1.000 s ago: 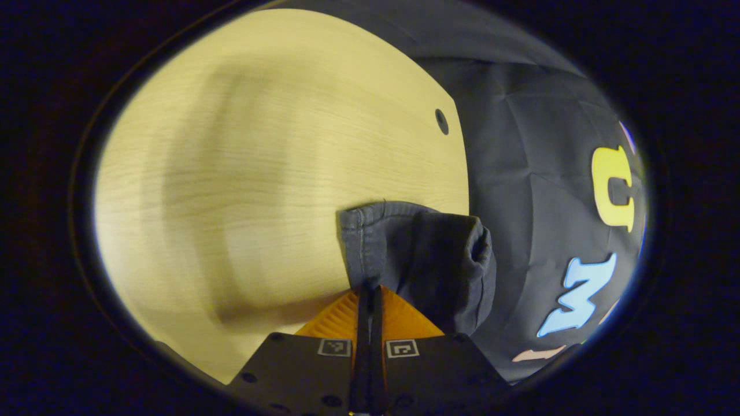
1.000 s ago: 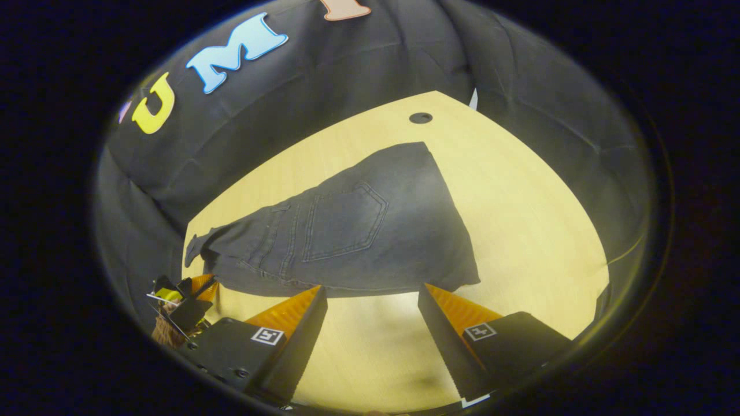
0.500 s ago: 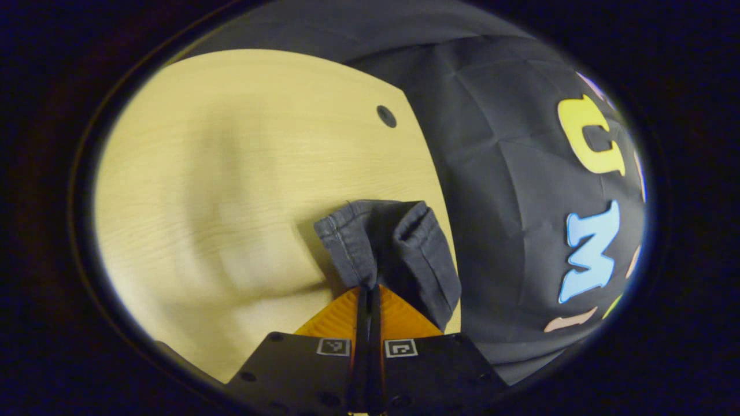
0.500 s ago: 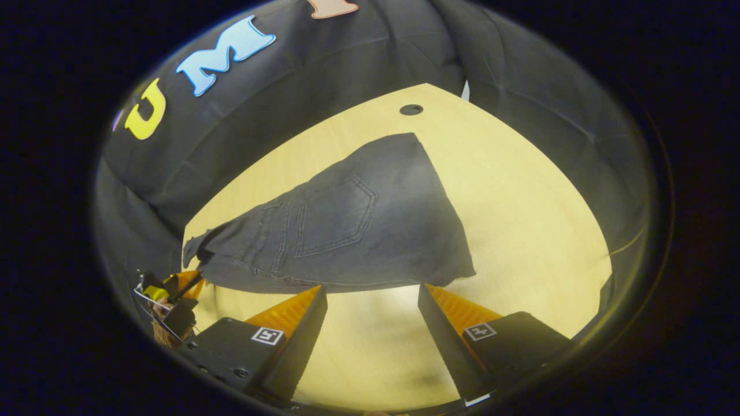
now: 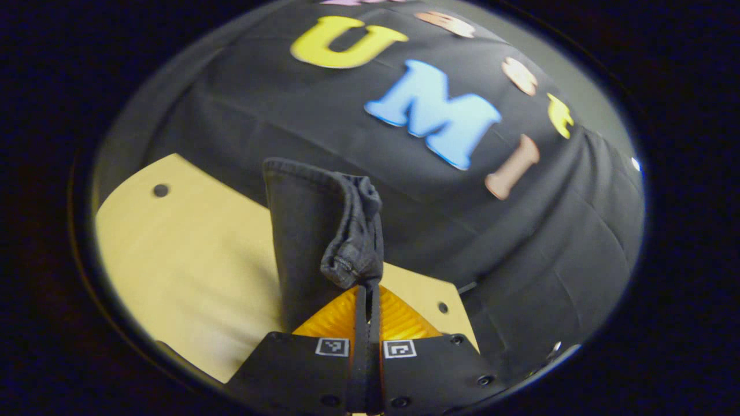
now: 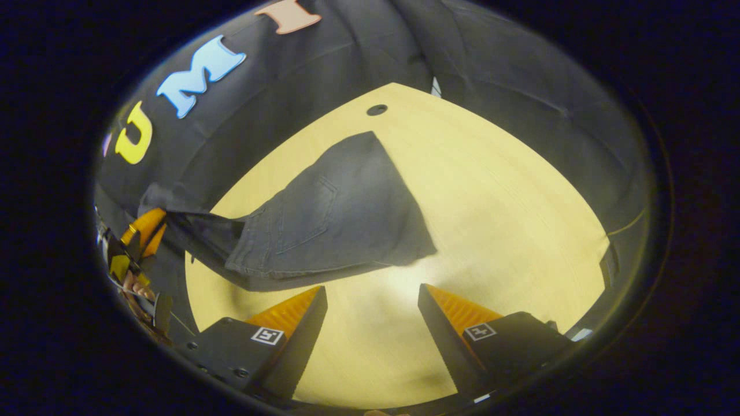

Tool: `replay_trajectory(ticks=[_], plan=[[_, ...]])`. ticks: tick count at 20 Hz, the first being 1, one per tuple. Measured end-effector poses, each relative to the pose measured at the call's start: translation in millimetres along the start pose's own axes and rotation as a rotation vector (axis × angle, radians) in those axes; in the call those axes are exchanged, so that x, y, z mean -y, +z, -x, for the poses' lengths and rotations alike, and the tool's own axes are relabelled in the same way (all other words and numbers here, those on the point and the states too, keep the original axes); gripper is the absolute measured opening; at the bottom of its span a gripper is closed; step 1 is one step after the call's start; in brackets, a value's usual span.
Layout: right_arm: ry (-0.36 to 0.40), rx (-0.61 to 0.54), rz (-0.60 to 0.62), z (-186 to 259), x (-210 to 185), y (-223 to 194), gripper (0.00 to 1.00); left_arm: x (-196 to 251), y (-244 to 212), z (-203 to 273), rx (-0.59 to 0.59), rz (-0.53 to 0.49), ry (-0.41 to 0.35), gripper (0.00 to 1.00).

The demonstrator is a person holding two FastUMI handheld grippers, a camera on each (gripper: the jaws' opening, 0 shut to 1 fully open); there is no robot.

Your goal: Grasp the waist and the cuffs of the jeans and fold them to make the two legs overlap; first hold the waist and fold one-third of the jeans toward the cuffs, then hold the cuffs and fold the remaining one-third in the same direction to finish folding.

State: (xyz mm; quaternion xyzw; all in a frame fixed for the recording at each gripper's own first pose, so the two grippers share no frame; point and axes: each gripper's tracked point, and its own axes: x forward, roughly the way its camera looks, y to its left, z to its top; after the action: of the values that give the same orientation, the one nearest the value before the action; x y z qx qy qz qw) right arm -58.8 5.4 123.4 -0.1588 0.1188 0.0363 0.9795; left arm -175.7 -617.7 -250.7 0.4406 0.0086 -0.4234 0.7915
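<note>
Since a second ago my left gripper has lifted the cuffs off the wooden table; its fingers are clamped on them. I see the jeans folded, lying mid-table with the left end raised. My right gripper hovers spread, holding nothing, just beside their near edge.

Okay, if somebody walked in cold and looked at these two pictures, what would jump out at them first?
Probably the dark jeans spread across the middle of the pale wooden table, with one end pulled up off the surface at the left in the right gripper view. The left gripper is shut on bunched denim right in front of its camera. The right gripper hangs open above bare table, just short of the jeans' near edge.
</note>
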Motion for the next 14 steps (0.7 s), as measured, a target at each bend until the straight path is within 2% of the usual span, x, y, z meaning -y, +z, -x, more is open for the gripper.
replay_trajectory(ticks=[1,3,4,5,6,7,9,10,11,12,13,14], plan=[[-0.006,0.01,-0.024,5,8,0,0.97,41,-35,-14,-0.077,-0.087,-0.045,0.08],[-0.01,0.028,-0.055,17,20,-1,0.96,78,-126,-63,-0.272,-0.206,-0.038,0.08],[-0.014,0.044,-0.058,23,25,0,0.96,72,-189,-76,-0.459,-0.272,0.024,0.07],[-0.02,0.05,-0.063,30,30,-1,0.96,50,-236,-73,-0.63,-0.391,0.109,0.08],[-0.022,0.057,-0.072,35,34,1,0.96,57,-229,-123,-0.394,-0.508,0.073,0.09],[-0.019,0.077,-0.079,38,39,4,0.96,59,-250,-152,-0.382,-0.531,0.042,0.1],[-0.026,0.088,-0.092,43,45,6,0.96,28,-305,-196,-0.469,-0.543,0.078,0.07],[-0.016,0.088,-0.091,44,44,7,0.97,22,-316,-221,-0.427,-0.553,0.06,0.05],[-0.007,0.096,-0.086,44,44,10,0.97,12,-330,-242,-0.428,-0.56,0.069,0.13],[-0.004,0.103,-0.081,44,43,13,0.97,-1,-338,-256,-0.429,-0.583,0.108,0.35],[-0.001,0.104,-0.071,42,43,15,0.96,24,-308,-234,-0.41,-0.607,0.137,0.57],[0.003,0.107,-0.06,43,39,20,0.97,11,-286,-241,-0.362,-0.589,0.115,0.78]])
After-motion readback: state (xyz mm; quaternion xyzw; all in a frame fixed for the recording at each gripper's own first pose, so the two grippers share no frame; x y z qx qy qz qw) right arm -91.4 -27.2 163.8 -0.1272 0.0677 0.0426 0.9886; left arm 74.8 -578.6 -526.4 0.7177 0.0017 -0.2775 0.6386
